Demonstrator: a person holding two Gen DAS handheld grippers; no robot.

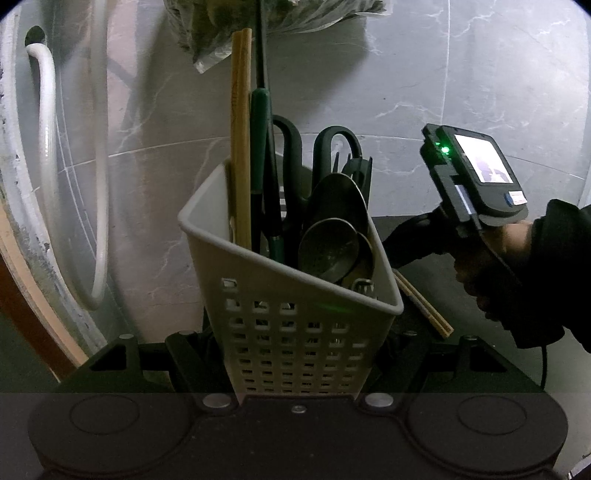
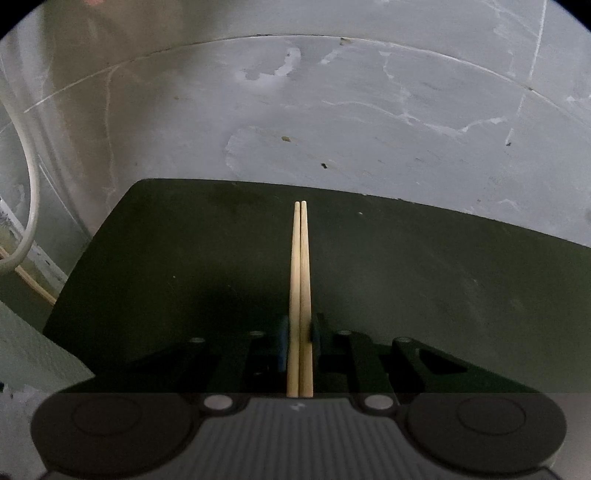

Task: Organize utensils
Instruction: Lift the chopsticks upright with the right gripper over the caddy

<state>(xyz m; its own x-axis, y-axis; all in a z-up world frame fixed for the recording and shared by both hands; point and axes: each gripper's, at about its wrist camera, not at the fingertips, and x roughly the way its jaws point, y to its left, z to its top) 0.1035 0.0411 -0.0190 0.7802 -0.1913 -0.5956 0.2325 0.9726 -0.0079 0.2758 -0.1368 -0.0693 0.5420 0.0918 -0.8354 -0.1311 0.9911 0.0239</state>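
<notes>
A white perforated utensil basket [image 1: 295,325] fills the middle of the left wrist view, gripped between the fingers of my left gripper [image 1: 295,354]. It holds wooden chopsticks [image 1: 240,147], a green-handled tool [image 1: 260,147], black scissors [image 1: 295,147], metal spoons [image 1: 332,236] and a dark fork. My right gripper [image 2: 300,332] is shut on a pair of wooden chopsticks [image 2: 300,266] that point forward over a dark mat [image 2: 184,258]. That gripper's body [image 1: 476,184] and the chopstick ends [image 1: 424,306] show to the right of the basket.
A grey marble surface [image 2: 369,129] lies beyond the mat. A white hose [image 1: 48,147] loops at the left. A plastic bag of greens [image 1: 280,22] lies behind the basket. The person's dark-sleeved hand [image 1: 517,266] holds the right gripper.
</notes>
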